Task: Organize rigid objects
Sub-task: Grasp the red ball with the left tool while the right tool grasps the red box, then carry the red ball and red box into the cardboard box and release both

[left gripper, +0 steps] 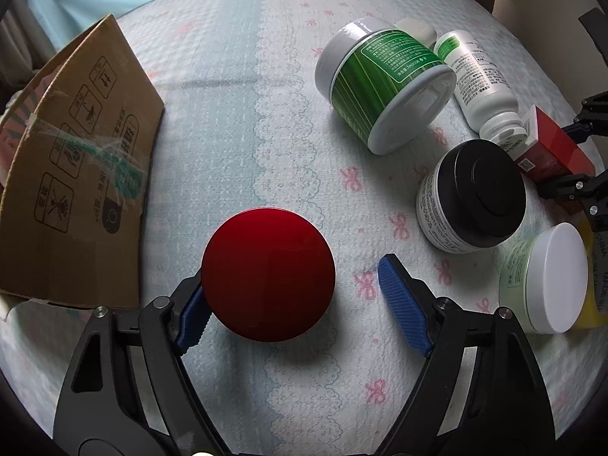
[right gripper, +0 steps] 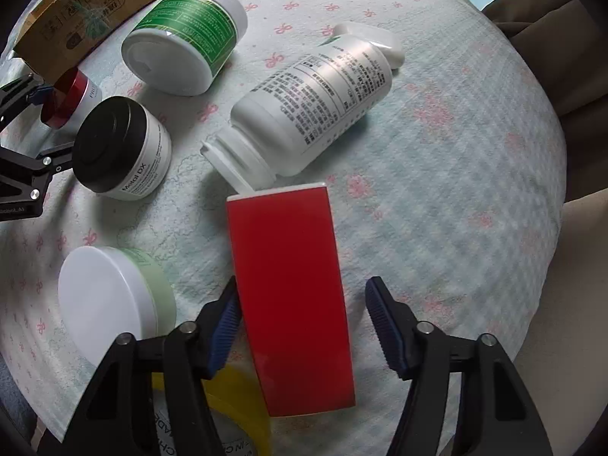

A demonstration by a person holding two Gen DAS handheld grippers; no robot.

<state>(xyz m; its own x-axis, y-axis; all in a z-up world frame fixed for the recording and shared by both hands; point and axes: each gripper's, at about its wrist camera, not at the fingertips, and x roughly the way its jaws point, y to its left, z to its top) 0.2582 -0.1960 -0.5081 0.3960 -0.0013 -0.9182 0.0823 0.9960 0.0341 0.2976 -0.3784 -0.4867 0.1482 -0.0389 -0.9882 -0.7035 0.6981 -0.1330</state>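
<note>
Left tongs [left gripper: 292, 300] gape around the red jar [left gripper: 268, 274], its left pad touching; the glossy round lid looks slick, so pinch the rigid sides. Right of the jar, right tongs [right gripper: 302, 323] stand open over the red box [right gripper: 290, 300], light-looking, best held across flat faces.

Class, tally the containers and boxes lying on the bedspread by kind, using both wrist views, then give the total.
Jars: 4 - red-lidded jar, black-lidded jar, white-lidded jar, green-labelled jar
Bottles: 1 - white bottle
Boxes: 2 - red box, cardboard box
Small white cases: 1 - white case
Total: 8
</note>
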